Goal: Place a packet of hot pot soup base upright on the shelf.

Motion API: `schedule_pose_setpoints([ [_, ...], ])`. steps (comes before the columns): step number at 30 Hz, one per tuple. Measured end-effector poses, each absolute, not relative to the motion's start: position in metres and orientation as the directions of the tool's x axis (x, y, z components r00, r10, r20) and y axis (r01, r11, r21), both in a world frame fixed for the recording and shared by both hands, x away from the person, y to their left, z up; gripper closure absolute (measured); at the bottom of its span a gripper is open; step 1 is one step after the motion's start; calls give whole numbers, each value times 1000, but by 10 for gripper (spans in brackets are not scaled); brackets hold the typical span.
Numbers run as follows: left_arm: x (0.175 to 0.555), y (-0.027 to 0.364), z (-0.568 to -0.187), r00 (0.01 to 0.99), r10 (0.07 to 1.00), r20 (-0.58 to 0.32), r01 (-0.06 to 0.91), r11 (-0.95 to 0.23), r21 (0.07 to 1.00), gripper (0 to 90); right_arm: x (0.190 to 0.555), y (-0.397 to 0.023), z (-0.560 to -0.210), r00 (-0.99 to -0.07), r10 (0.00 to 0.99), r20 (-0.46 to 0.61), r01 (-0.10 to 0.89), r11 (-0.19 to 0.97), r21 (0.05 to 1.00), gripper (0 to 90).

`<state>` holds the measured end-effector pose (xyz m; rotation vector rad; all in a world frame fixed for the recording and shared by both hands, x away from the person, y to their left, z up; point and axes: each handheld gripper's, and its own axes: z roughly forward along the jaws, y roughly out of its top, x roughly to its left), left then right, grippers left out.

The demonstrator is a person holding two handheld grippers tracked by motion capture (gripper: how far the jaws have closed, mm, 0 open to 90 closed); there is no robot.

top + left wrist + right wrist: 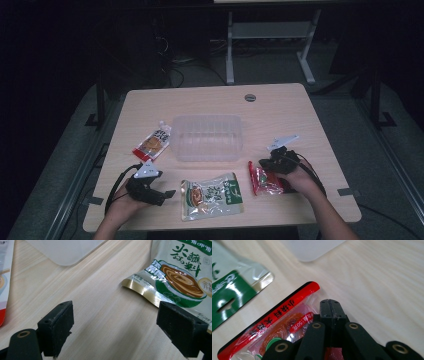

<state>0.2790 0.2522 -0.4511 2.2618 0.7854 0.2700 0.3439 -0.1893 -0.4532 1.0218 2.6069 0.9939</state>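
The big light wooden table (280,107) was the largest thing there. Both grippers sat over its near edge.

Next in size was the clear plastic tub (207,137). It stood on the table, ahead of both grippers and between them. Its rounded corner showed pale in the left gripper view (62,252) and in the right gripper view (312,248).

The green and white sauce packet with a bowl picture (211,195) lay flat between the two grippers. In the left gripper view the packet (180,277) was just beside the left gripper, and one black jaw sat over its shiny gold edge. I could not tell if that jaw touched it.

The white and red packet with a round snack picture (153,142) lay ahead of the left gripper, well apart from it.

The small clear packet with a red edge (264,181) lay right at the right gripper. In the right gripper view this packet (269,325) ran under the black jaws.

The left gripper (165,196) was held in the person's left hand (120,205). Its jaws were wide apart with bare wood between them (115,325).

The right gripper (263,163) was held in the right hand (302,180). Its jaws (329,308) were pressed tight together. They sat on the edge of the small red packet, but I could not tell if they pinched it.
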Motion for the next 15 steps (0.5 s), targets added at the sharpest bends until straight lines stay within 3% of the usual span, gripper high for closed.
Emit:
schedule_pose_setpoints([
  [9, 275, 250, -446, 802, 596, -36, 442, -552, 707, 139, 328, -192, -447, -764, 642, 72, 525, 552, 647, 883],
  [15, 270, 249, -436, 808, 585, -71, 439, -517, 735, 170, 314, -207, -431, -740, 667, 85, 533, 505, 679, 798],
])
